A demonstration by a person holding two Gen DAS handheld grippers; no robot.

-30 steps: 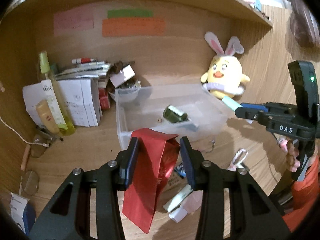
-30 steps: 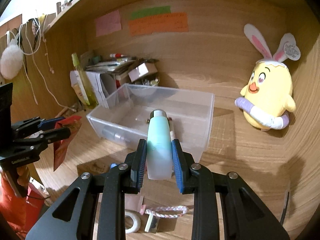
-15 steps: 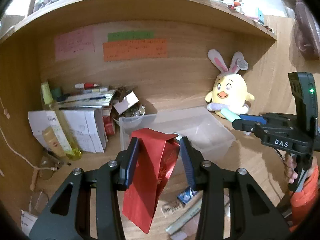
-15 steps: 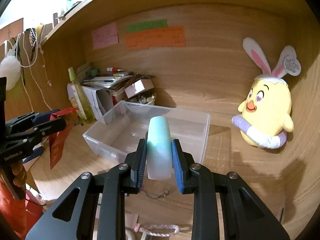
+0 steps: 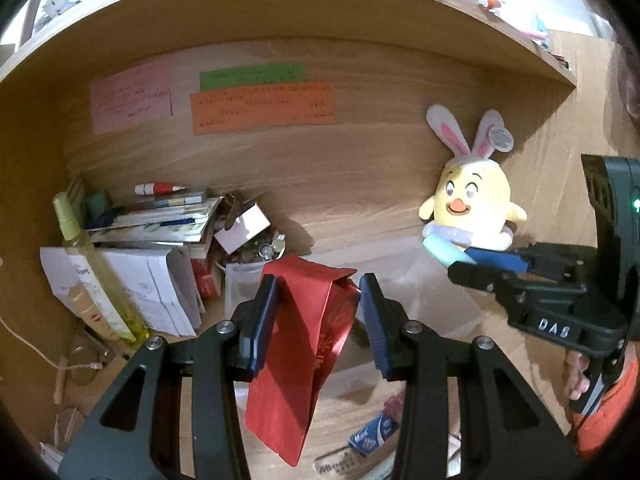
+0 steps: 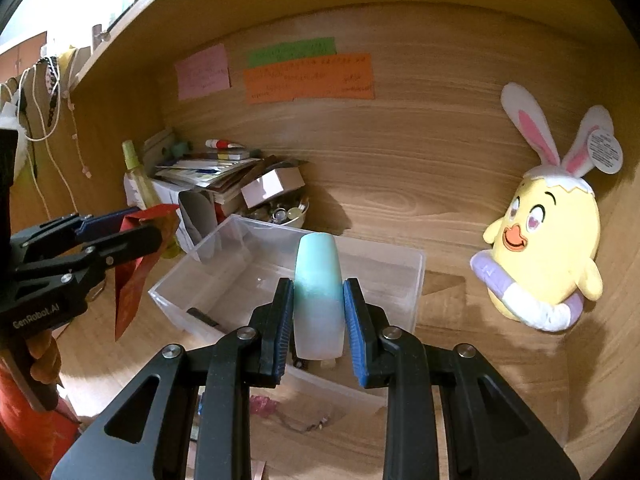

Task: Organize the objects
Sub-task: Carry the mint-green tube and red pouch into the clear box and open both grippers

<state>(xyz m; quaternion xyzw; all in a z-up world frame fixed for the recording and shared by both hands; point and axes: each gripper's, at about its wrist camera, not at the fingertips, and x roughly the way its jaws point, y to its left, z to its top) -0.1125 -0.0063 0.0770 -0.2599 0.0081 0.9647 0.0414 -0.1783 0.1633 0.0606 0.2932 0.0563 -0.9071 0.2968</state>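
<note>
Wooden panelling closes in the counter (image 6: 404, 184) on the back and sides, with pink, green and orange paper notes (image 6: 308, 78) stuck to the rear wall under a shelf.

Seen from the left wrist, the left tool (image 5: 318, 320) is clenched on a red foil packet (image 5: 304, 356), which hangs crumpled between the blue pads and trails below them. Its own body hides most of the clear plastic bin (image 5: 436, 300) behind it. Only this view shows the small litter on the counter near the bottom edge, a blue-and-white packet (image 5: 374, 436) among it.

From the right wrist, the right tool (image 6: 318, 320) is closed on a mint-green and white tube (image 6: 319, 300), held upright with its rounded green end pointing away from the camera, above the near wall of the clear plastic bin (image 6: 416, 280). This view alone looks into the bin, where a small dark object lies on the floor by the left wall. The left tool (image 6: 108, 232) shows here at the left edge, holding its red packet beside the bin's left corner.

Outward, a heap of papers and booklets (image 6: 204, 168) with a red-and-white marker on top sits behind the bin, next to a yellow-green spray bottle (image 5: 90, 276). A yellow chick plush with rabbit ears (image 6: 548, 240) leans against the right wall, well apart from the bin.
</note>
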